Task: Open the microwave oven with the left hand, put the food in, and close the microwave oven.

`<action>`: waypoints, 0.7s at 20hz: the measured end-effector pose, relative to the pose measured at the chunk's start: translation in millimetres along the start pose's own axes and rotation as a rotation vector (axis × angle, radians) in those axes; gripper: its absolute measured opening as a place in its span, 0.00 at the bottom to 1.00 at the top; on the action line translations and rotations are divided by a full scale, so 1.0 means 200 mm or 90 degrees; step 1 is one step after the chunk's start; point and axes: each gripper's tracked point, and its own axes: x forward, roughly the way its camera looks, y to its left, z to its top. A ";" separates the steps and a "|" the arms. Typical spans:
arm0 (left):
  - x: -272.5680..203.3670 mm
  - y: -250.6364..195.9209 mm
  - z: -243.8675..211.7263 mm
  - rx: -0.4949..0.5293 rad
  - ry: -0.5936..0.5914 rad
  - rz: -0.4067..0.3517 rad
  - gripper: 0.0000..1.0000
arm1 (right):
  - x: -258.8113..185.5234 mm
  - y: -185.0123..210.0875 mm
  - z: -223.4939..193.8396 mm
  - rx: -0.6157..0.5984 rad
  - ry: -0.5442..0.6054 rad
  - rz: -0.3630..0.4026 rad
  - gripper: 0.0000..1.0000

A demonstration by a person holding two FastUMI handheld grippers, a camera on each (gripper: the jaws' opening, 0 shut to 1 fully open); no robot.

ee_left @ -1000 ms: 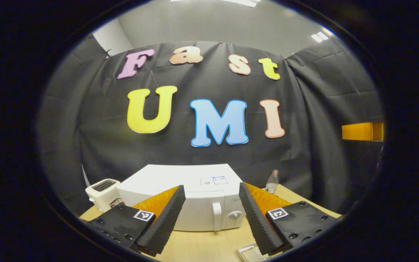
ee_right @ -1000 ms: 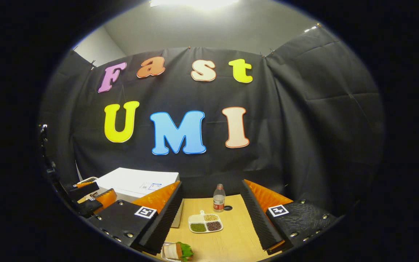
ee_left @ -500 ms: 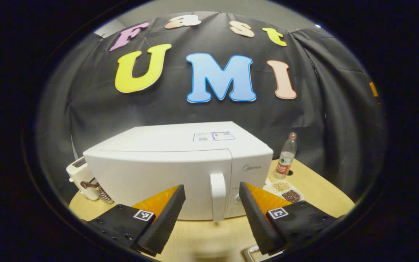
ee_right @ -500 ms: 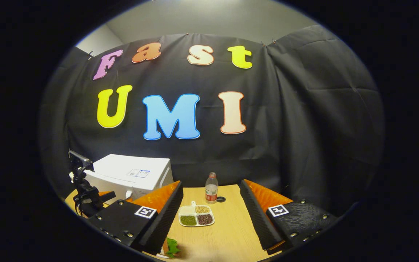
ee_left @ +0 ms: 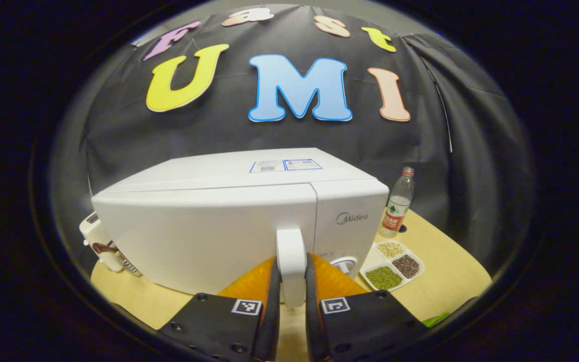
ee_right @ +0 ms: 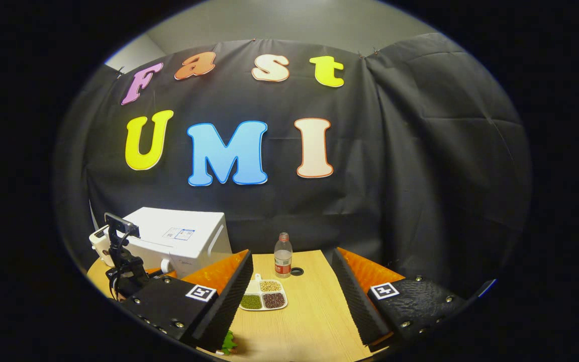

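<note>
In the left gripper view we see, at the far left of the wooden table (ee_left: 450, 261), a white toaster (ee_left: 99, 240) tucked beside the white microwave oven (ee_left: 229, 211), whose door is closed. The door's handle (ee_left: 291, 261) stands upright at the door's right edge, and our left gripper (ee_left: 292, 296) has its two fingers drawn in narrow against either side of it, so the jaws grip the handle. Right of the handle the control panel carries a round knob (ee_left: 346, 263), partly hidden behind the right finger. Further right a sectioned dish (ee_left: 392, 261) of green, pale and dark grains lies on the table just beside the oven, and a clear plastic bottle (ee_left: 395, 206) stands upright behind it, near the black cloth wall. A sliver of green (ee_left: 435, 318) shows at the lower right edge; we cannot tell what it is

In the right gripper view the left gripper shows at the far left in front of the oven. Our right gripper (ee_right: 294, 311) hangs above the table with its jaws wide and nothing between them. Below its left finger a bit of leafy green food (ee_right: 228, 344) peeks out at the near edge of the table
</note>
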 end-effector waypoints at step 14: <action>-0.43 0.06 -0.18 0.008 0.056 -0.048 0.06 | -0.09 0.12 0.06 0.016 -0.023 0.030 0.96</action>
